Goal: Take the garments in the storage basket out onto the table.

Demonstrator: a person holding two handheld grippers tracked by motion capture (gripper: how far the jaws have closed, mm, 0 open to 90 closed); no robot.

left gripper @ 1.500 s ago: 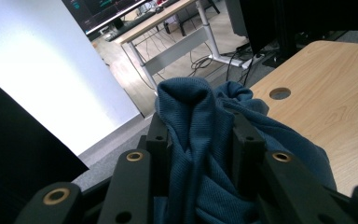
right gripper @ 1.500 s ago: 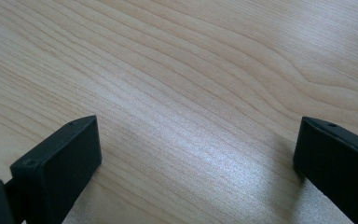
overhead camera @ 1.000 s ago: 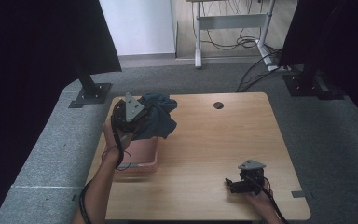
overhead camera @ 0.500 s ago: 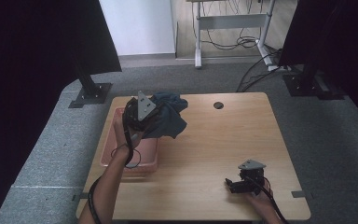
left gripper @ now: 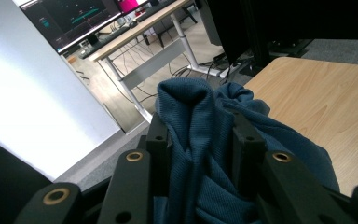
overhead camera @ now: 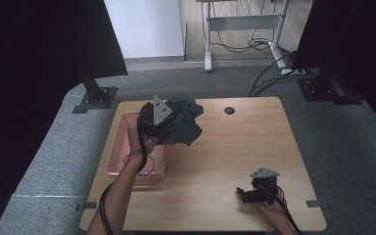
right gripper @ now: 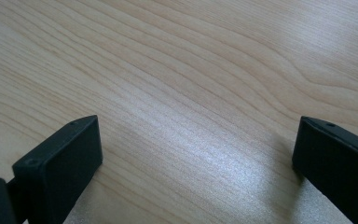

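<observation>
The left gripper (overhead camera: pixel 162 121) is clamped on a bunched fold of the blue cloth (overhead camera: pixel 182 126), held raised above the far left of the table (overhead camera: pixel 235 147) so the fabric hangs clear of the pink basket (overhead camera: pixel 122 142) just to its left. The right gripper (overhead camera: pixel 247 192) rests near the table's near right edge, jaws spread wide and holding nothing, likely kept clear until needed

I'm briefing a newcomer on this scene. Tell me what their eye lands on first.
First, the dark blue cloth, bunched and lifted above the table's far left, clamped in the left gripper. Next, the pink basket under that arm at the left edge. Then the right gripper, jaws wide apart, low over bare wood.
</observation>
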